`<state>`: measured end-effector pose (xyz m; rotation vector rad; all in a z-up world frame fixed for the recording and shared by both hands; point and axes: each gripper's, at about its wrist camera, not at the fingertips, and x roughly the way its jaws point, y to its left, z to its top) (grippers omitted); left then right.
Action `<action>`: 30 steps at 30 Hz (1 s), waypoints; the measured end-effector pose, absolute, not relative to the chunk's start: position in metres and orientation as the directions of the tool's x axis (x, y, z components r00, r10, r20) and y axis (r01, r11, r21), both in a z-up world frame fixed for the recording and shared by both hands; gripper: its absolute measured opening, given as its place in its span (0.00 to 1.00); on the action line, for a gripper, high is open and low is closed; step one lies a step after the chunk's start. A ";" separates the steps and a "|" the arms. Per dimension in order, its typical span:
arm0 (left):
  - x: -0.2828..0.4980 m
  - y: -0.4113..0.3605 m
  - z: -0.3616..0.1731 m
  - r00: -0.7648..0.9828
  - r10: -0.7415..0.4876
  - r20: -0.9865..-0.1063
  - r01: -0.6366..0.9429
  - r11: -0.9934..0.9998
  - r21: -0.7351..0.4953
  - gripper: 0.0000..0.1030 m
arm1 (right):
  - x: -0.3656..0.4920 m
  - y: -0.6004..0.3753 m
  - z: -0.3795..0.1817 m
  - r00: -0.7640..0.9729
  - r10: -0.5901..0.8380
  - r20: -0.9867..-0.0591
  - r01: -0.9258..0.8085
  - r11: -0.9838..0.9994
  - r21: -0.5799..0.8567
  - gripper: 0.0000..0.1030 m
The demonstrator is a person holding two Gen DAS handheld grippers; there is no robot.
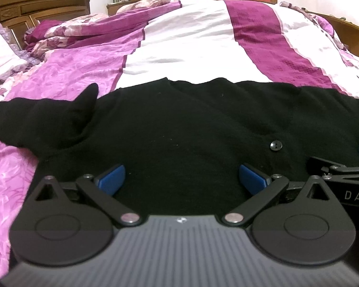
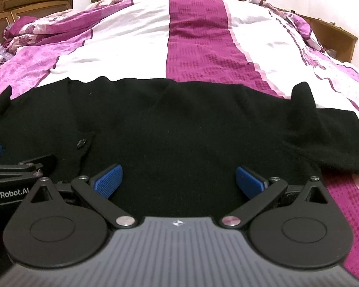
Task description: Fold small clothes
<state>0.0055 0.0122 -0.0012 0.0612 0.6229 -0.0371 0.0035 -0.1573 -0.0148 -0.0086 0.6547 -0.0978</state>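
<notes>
A black knit cardigan (image 1: 179, 124) lies spread flat on the bed, neckline away from me, with a small black button (image 1: 275, 145) on its front. It also shows in the right wrist view (image 2: 191, 129), sleeves out to each side. My left gripper (image 1: 182, 179) is open, low over the garment's near left part, blue pads wide apart. My right gripper (image 2: 178, 179) is open over the near right part, holding nothing. Each gripper shows at the edge of the other's view: the right one (image 1: 342, 172), the left one (image 2: 16, 167).
The bed has a pink, white and magenta striped cover (image 1: 203, 38). A crumpled floral quilt (image 1: 88, 31) lies at the far left near the wooden headboard (image 1: 35, 4). A wooden footboard edge (image 2: 332, 33) runs along the right. Books and curtains stand behind the bed.
</notes>
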 end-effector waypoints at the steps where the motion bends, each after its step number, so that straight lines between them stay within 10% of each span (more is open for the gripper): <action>1: 0.005 0.012 -0.001 0.812 -0.017 -0.583 0.054 0.998 0.046 1.00 | 0.003 -0.158 -0.015 0.790 -0.094 -0.606 0.089 0.995 -0.038 1.00; 30: 0.006 0.006 -0.001 0.816 0.044 -0.576 0.006 0.996 0.085 1.00 | 0.005 -0.153 -0.015 0.787 -0.106 -0.608 0.087 0.994 -0.060 1.00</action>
